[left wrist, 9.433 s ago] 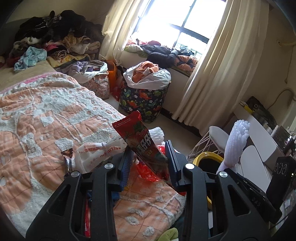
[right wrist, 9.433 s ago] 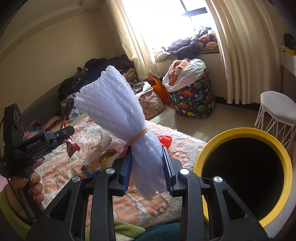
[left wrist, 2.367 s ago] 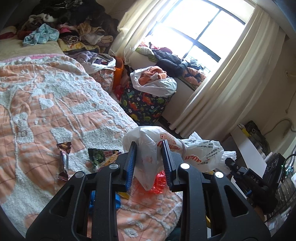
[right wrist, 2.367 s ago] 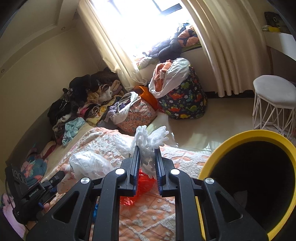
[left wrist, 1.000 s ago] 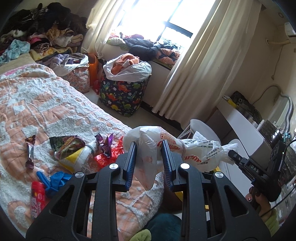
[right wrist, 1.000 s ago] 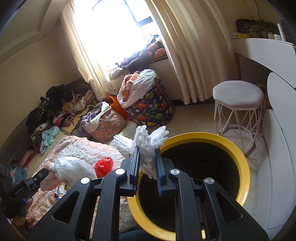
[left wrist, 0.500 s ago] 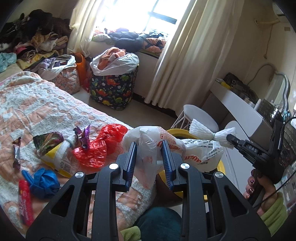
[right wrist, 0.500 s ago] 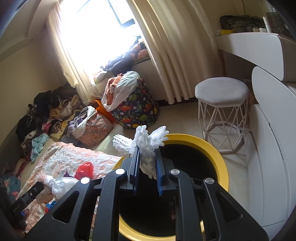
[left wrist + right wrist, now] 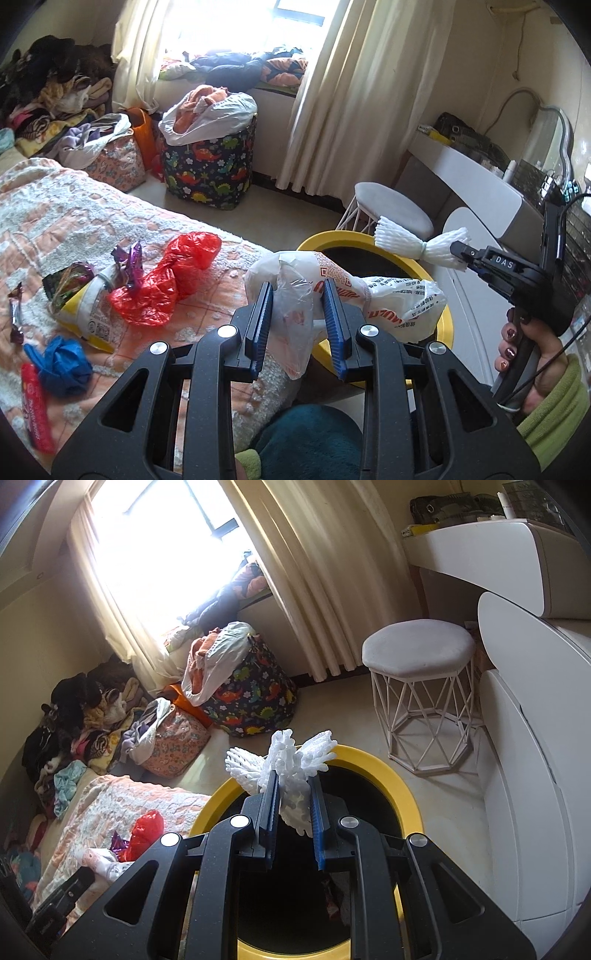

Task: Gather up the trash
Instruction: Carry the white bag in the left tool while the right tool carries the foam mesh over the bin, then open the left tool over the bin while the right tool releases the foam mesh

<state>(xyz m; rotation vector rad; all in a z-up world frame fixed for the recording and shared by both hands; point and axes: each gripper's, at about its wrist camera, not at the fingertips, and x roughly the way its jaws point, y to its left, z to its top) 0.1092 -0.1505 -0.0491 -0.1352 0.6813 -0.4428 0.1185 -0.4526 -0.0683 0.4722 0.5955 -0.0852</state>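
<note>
My left gripper [image 9: 297, 291] is shut on a white plastic bag [image 9: 384, 295] with red print, held at the bed's edge beside the yellow-rimmed trash bin [image 9: 332, 238]. My right gripper [image 9: 293, 779] is shut on a white foam net [image 9: 284, 760] tied in the middle, held over the bin's dark opening [image 9: 369, 771]. The foam net [image 9: 417, 243] and right gripper [image 9: 463, 254] also show in the left wrist view, above the bin. On the bed lie a red plastic bag [image 9: 166, 277], a blue bag [image 9: 61, 360], a yellow and white snack packet [image 9: 83, 314] and small wrappers.
The orange and white bedspread [image 9: 55, 221] fills the left. A white wire-leg stool [image 9: 421, 653], a white dresser [image 9: 517, 738], a dinosaur-print laundry basket [image 9: 210, 162] and piles of clothes [image 9: 48, 92] stand around. Some trash lies inside the bin.
Both grippers have swung right from the bed toward the bin, each holding its load. The foam net now hangs over the bin opening; the white bag is closer to the rim.
</note>
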